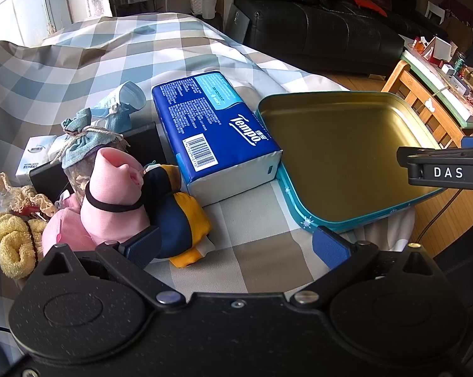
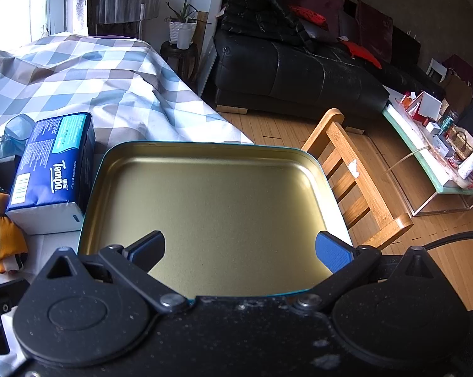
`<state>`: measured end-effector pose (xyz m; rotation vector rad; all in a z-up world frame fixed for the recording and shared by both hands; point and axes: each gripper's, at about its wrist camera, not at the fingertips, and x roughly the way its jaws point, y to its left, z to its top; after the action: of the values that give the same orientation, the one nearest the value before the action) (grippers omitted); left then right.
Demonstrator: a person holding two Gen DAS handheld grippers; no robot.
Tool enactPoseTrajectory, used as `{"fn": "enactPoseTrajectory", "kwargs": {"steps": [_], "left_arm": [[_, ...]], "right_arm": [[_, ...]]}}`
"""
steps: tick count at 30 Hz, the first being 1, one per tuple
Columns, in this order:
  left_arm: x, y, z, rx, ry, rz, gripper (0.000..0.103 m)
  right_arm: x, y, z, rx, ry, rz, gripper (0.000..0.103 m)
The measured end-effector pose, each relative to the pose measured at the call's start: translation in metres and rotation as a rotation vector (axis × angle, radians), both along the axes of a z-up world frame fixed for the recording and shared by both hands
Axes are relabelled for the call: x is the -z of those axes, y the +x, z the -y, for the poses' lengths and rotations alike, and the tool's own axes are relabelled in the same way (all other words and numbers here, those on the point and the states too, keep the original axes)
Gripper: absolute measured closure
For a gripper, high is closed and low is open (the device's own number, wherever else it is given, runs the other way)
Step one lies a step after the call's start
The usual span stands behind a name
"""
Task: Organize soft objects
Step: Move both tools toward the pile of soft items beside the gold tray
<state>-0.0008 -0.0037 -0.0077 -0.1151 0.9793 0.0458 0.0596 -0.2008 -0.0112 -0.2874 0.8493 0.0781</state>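
- Left tongs (image 1: 236, 248) spread wide and empty, poised low over the checked cloth (image 1: 117, 53) just beside the heap of soft things; likely lined up for a first pick.
- Right tongs (image 2: 239, 251) also gaping, holding nothing, hanging above the near end of the tin tray (image 2: 92, 194); probably waiting to receive or steady.
- Tray parked at the bench's right edge, bare inside: dull gold metal floor, teal rim, rounded corners, shallow wall. Apparently meant as the destination.
- Tissue pack (image 1: 217, 132) lying flat between heap and tray, its end touching the tray's rim: glossy blue film, plump block shape, squashy.
- Heap at left, bunched close together: pink plush (image 1: 114, 188) ringed by a black band, navy-and-yellow fabric bag (image 1: 176, 213) leaning against it, linen sachet (image 1: 85, 138) tied with cord, yellow terry scrunchie (image 1: 13, 242).
- All limp, yielding fabric, apt to sag once pinched.
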Motion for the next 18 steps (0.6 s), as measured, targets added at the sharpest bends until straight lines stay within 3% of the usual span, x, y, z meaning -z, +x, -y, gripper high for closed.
{"fn": "enactPoseTrajectory", "kwargs": {"steps": [18], "left_arm": [[-0.0009,0.0019,-0.0056,0.02,-0.062,-0.035,0.004]], "right_arm": [[-0.0034,-0.0053,-0.0031,-0.034,0.023,-0.015,0.001]]}}
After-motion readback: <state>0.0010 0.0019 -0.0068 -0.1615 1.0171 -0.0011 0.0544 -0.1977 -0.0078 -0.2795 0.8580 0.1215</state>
